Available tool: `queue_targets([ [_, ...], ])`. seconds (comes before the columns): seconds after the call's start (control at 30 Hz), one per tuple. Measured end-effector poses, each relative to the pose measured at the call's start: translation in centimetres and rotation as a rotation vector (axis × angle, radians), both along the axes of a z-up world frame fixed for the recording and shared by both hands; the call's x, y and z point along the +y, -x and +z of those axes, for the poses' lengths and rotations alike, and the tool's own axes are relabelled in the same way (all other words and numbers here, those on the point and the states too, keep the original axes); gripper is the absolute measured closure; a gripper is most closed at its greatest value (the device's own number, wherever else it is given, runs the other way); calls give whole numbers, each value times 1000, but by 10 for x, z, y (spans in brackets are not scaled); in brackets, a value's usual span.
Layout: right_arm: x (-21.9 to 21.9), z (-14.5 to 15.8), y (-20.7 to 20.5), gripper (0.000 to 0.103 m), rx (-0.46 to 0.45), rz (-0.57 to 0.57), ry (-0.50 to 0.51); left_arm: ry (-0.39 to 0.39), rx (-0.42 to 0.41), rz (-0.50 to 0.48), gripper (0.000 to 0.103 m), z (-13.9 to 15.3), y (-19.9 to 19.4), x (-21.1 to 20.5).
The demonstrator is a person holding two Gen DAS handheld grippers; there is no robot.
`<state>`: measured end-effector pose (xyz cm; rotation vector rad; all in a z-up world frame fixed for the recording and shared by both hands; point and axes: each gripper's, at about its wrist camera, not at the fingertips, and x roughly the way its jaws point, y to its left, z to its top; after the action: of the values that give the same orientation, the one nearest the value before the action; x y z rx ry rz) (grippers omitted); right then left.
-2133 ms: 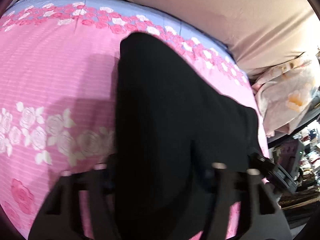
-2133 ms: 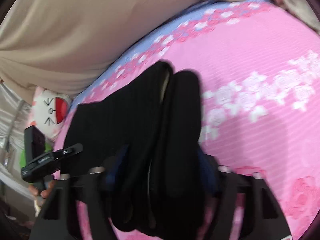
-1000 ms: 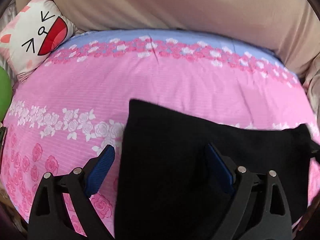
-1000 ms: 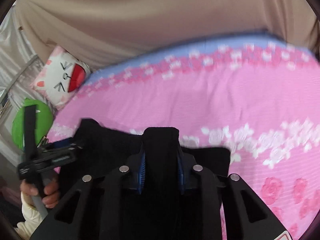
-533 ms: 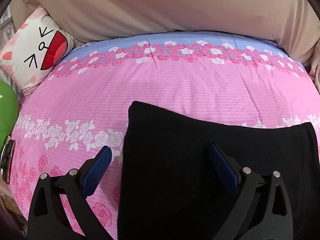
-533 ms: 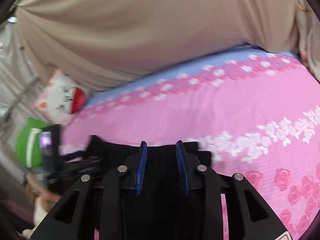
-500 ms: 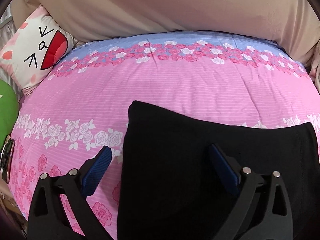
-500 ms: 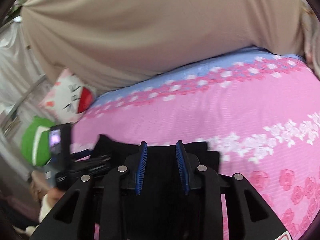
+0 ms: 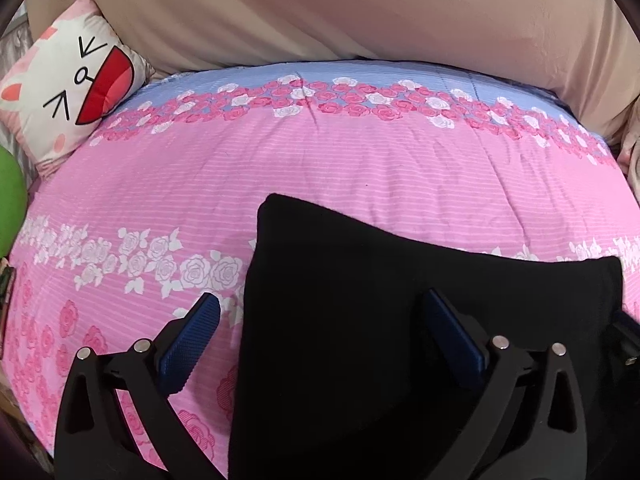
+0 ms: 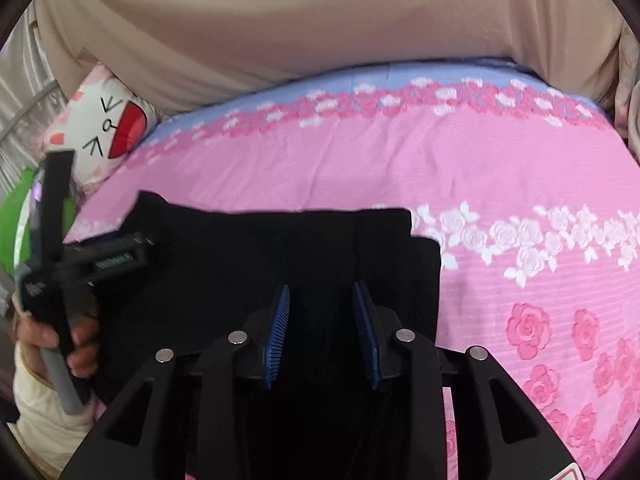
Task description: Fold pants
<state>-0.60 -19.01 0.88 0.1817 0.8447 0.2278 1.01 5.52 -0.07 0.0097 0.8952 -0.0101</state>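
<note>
The black pants (image 9: 400, 320) lie folded into a flat rectangle on the pink floral bedspread (image 9: 320, 176). My left gripper (image 9: 320, 320) is wide open above the pants' left part, with one blue pad over the bedspread and one over the fabric. In the right wrist view the pants (image 10: 248, 264) lie flat and my right gripper (image 10: 322, 308) hovers over them, with the jaws a little apart and nothing between the pads. The left gripper's body shows at the left of that view (image 10: 60, 248), held by a hand.
A cat-face pillow (image 9: 68, 96) lies at the bed's back left, next to a green object (image 9: 10, 200). A beige curtain (image 9: 360, 12) hangs behind the bed. Floral fabric (image 9: 632, 152) sits at the right edge.
Both grippers let go of the pants and drew back. The right jaws opened a little. The pants now lie flat on the bed.
</note>
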Motion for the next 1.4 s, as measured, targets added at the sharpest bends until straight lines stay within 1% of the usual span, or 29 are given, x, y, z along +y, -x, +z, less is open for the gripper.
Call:
queue_targets([
  [0.07,-3,-2,5,72,-32,1,-11,29,3,-14,5,-4,-4,5],
  [0.2,0,-8,9,72,-62,0,20,122,45,-19,5,-12,-16,17],
  [0.23,1,-9,9,72,-69,0,24,128,48,-17,5,-13,-16,18],
  [0.3,-1,-8,9,72,-67,-6,8,107,44,-17,5,-10,-15,15],
  [0.37,-4,-3,9,71,-45,-23,-25,101,32,-16,5,-2,-7,13],
  [0.4,-6,4,11,68,-39,-29,-34,107,27,-15,5,3,0,15],
  [0.43,-7,10,16,66,-44,-36,-32,117,24,-16,5,7,6,17],
  [0.5,-8,23,29,65,-62,-29,-16,157,27,-19,5,19,26,24],
  [0.53,-10,27,37,65,-62,-21,-14,162,28,-20,5,23,34,25],
  [0.63,-7,29,59,65,-61,12,-6,116,11,-24,5,33,63,21],
  [0.7,-3,21,70,65,-50,22,25,77,11,-43,5,34,76,14],
  [0.77,-4,3,70,67,-19,26,57,55,18,-52,5,32,83,9],
  [0.8,-6,-1,71,68,-24,14,56,49,24,-61,5,30,85,6],
  [0.83,-6,2,73,67,-24,4,46,42,30,-64,5,29,87,4],
  [0.9,-7,17,80,65,-40,0,22,23,31,-58,5,27,90,1],
  [0.97,-6,23,85,64,-55,11,36,7,26,-58,5,26,94,-1],
  [1.03,-4,13,83,56,-31,2,91,-7,29,-57,5,25,97,-2],
  [1.07,-5,3,79,56,5,-12,115,-8,34,-55,5,23,98,-2],
  [1.1,-8,-6,78,56,18,-16,93,-9,37,-57,5,21,99,-2],
  [1.13,-10,-5,81,56,4,-27,69,-14,40,-55,5,20,100,-2],
  [1.27,-13,2,88,56,1,-30,55,-21,55,-53,5,15,105,0],
  [1.3,-15,3,89,54,3,-31,46,-21,56,-54,5,15,106,0],
  [1.33,-18,2,90,48,5,-37,34,-23,58,-52,5,15,107,1],
  [1.4,-28,1,92,45,16,-57,0,-22,61,-54,5,14,111,3],
])
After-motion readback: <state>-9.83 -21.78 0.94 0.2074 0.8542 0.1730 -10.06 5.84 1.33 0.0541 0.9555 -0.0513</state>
